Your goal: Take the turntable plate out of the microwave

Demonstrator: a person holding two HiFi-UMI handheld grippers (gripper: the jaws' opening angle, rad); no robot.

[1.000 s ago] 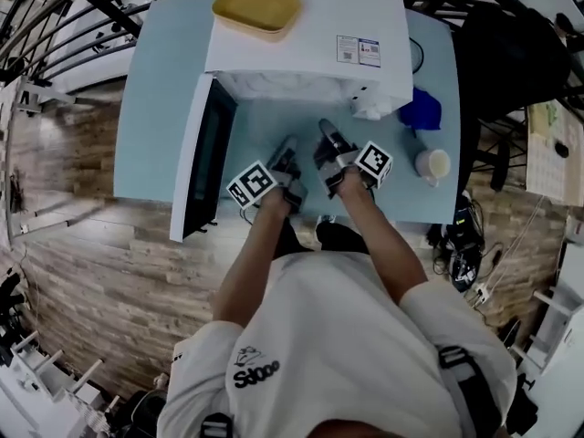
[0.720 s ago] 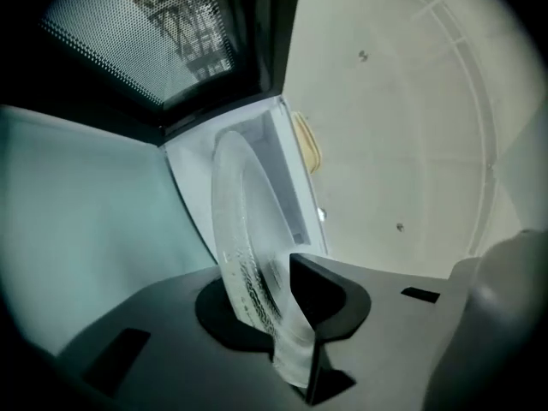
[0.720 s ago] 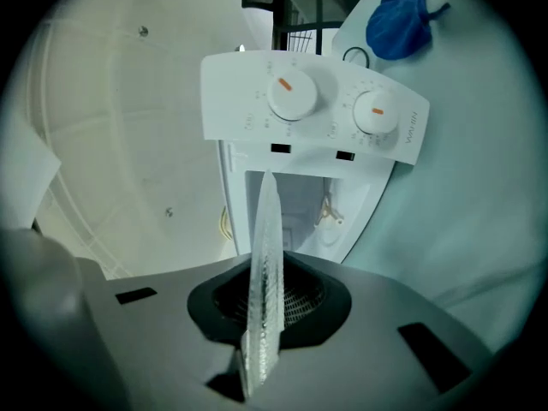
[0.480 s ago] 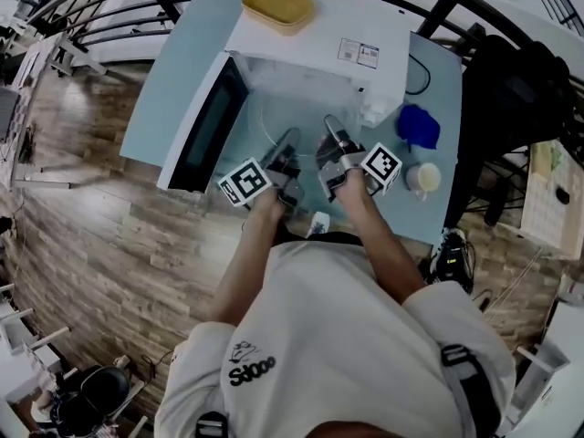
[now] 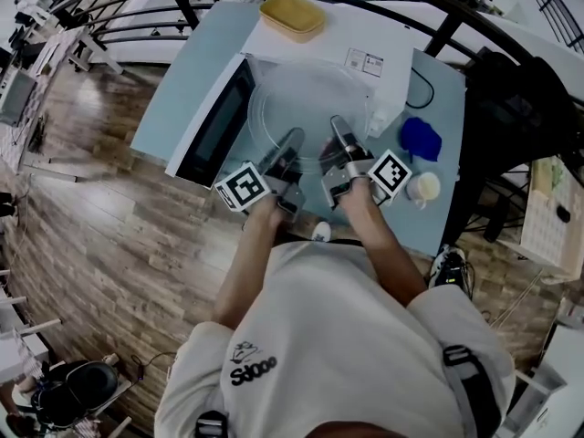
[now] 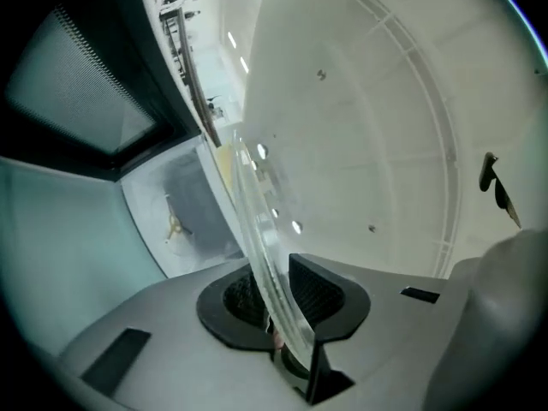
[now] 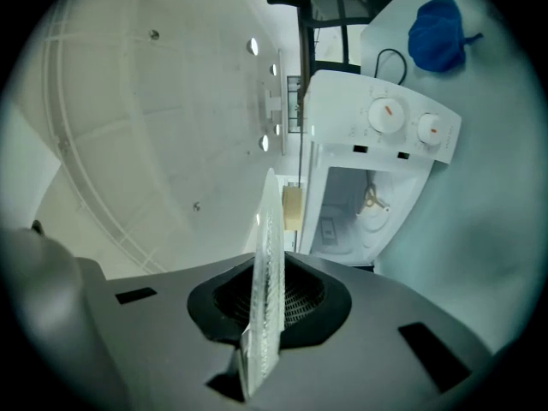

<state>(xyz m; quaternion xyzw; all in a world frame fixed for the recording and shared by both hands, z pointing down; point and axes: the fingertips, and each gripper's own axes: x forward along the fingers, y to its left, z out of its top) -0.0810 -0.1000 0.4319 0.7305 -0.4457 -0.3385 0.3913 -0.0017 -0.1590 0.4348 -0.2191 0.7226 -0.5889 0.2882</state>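
The clear glass turntable plate (image 5: 306, 106) hangs in the air in front of the white microwave (image 5: 383, 71), held by its near rim. My left gripper (image 5: 292, 142) is shut on the rim at the left, my right gripper (image 5: 338, 133) on the rim at the right. In the left gripper view the plate (image 6: 360, 127) rises edge-on out of the left gripper (image 6: 276, 302). The right gripper view shows the same rim (image 7: 265, 264) pinched in the right gripper (image 7: 267, 302). The microwave cavity (image 7: 368, 204) holds only the roller ring.
The microwave door (image 5: 219, 121) stands open to the left. A yellow tray (image 5: 292, 15) lies on top of the microwave. On the pale blue table (image 5: 182, 71) to the right are a blue cloth (image 5: 420, 138) and a cup (image 5: 424, 187).
Both grippers have risen together with the plate, lifting it from the mouth of the microwave to well above the table. Their grip has not changed.
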